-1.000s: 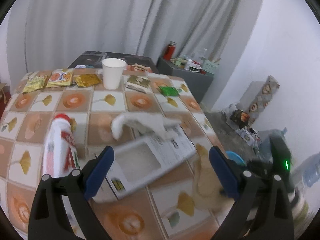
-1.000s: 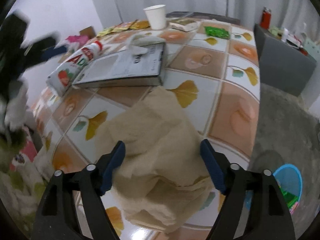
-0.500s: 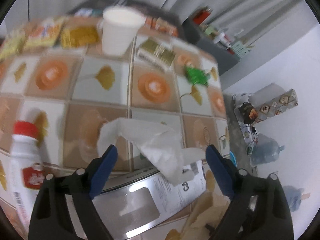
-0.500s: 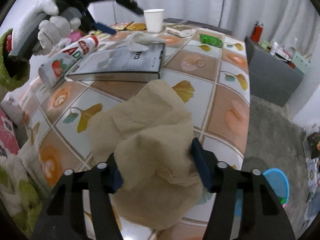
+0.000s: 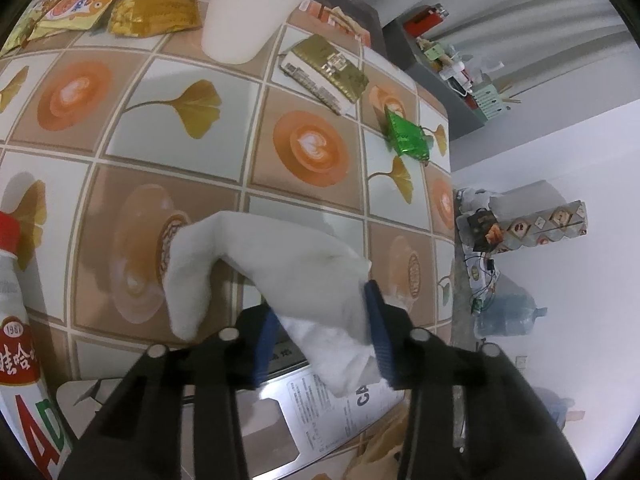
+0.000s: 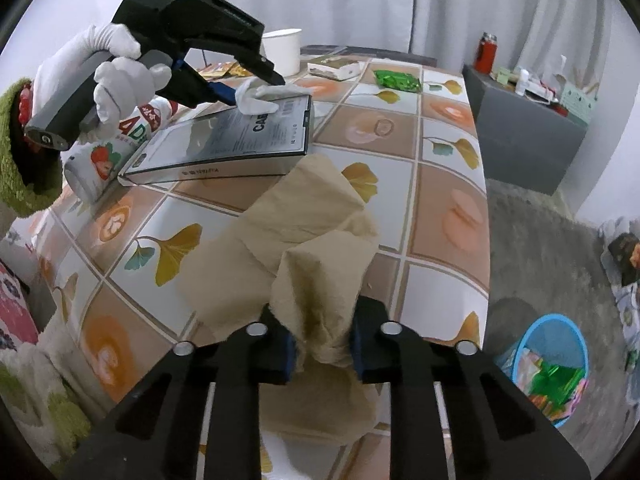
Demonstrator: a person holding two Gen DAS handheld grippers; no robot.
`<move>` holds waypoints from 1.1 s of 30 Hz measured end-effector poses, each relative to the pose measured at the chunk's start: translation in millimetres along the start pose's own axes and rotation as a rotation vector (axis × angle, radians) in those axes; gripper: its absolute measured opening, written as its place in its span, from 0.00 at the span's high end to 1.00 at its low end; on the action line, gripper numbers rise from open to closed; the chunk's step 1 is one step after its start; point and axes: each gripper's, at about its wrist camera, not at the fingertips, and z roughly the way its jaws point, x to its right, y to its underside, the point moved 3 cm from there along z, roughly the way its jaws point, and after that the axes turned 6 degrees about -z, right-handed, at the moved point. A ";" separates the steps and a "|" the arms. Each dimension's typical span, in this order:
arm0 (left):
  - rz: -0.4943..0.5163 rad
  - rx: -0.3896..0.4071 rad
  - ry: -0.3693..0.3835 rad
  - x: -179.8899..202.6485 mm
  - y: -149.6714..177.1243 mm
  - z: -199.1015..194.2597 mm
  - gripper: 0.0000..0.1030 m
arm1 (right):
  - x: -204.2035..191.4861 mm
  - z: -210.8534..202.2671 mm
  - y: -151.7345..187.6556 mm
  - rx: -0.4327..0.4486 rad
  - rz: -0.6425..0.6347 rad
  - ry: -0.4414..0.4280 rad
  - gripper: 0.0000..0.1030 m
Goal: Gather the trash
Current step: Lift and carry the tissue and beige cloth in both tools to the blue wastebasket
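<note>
Left gripper: jaws closing on a crumpled white tissue, which is lying between the blue pads; the tissue is draping over the far edge of a flat printed box, at about 6 o'clock in the left wrist view. The pinch looks aimed at the bunched end, probably so the whole sheet lifts in one go. Right gripper: jaws closing on a tan paper napkin, gathered into a ridge between the pads and sitting on the patterned table near its edge. Gloved hand carrying the left gripper is showing at 10 o'clock in the right wrist view. Blue bin: standing on the floor at 4 o'clock in that view, already holding wrappers, the likely destination. Other trash candidates: white paper cup at 12 o'clock in the left wrist view, green wrapper at 2 o'clock, snack packets at 11 o'clock. Red-capped bottle is lying beside the box at 8 o'clock.
</note>
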 end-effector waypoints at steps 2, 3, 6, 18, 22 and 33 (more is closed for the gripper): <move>0.009 0.009 0.005 2.0 0.3 -1.8 0.71 | 0.4 -1.3 0.7 -0.002 0.015 0.000 0.92; 0.017 0.013 0.008 2.9 0.4 -2.9 0.73 | 0.7 -2.0 1.1 -0.002 0.021 0.001 0.93; 0.040 0.030 0.015 6.4 1.6 -8.2 0.78 | 2.8 -4.8 1.4 0.000 0.048 -0.004 0.95; 0.278 0.224 0.009 47.5 29.7 -66.5 0.85 | 8.0 -14.8 6.3 -0.002 0.158 -0.001 0.97; 0.394 0.279 -0.013 60.4 52.8 -83.8 0.85 | 11.1 -19.8 6.3 0.003 0.192 -0.001 0.97; 0.619 0.340 -0.098 68.8 146.1 -87.6 0.85 | 17.2 -38.1 16.1 0.039 0.292 -0.002 0.97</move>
